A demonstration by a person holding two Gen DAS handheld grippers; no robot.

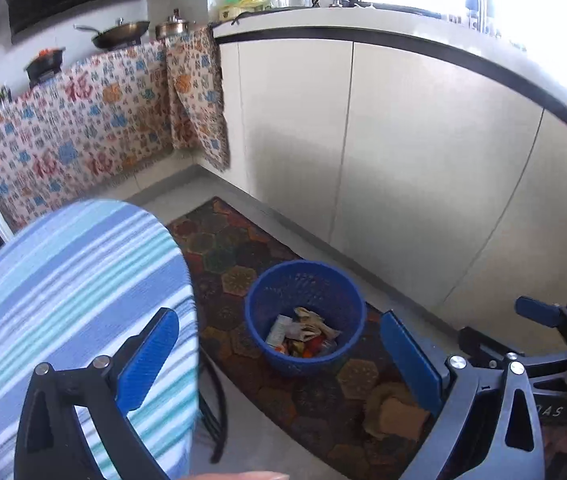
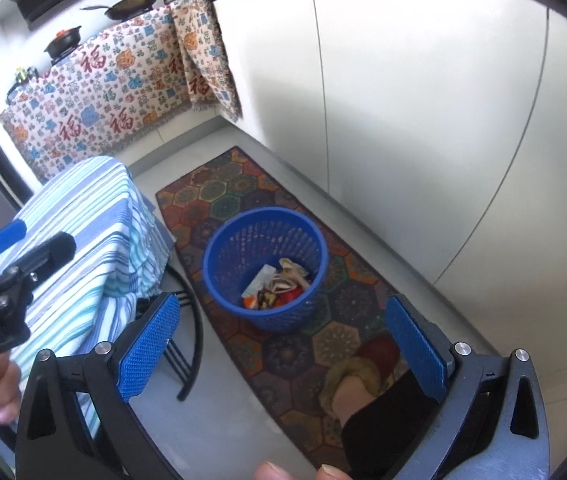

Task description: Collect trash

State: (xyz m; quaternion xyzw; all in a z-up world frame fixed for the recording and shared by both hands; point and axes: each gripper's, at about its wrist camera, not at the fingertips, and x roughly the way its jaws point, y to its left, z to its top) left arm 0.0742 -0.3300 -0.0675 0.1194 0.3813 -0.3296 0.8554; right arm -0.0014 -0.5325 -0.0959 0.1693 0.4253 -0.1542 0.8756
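A blue mesh waste basket (image 1: pixel 259 312) stands on the patterned rug, with crumpled wrappers and paper trash (image 1: pixel 303 334) in its bottom. It also shows in the right wrist view (image 2: pixel 223 256), with the trash (image 2: pixel 279 284) inside. My left gripper (image 1: pixel 283 360) is open and empty, held above and before the basket. My right gripper (image 2: pixel 283 340) is open and empty, also above the basket. The right gripper's tip shows in the left wrist view (image 1: pixel 539 312); the left gripper shows in the right wrist view (image 2: pixel 11 244).
A table with a blue striped cloth (image 1: pixel 63 300) stands left of the basket, black metal legs (image 2: pixel 191 320) below it. White cabinets (image 1: pixel 363 140) run along the right. A hexagon-patterned rug (image 2: pixel 243 184) covers the floor. The person's slippered foot (image 2: pixel 359 384) is on the rug.
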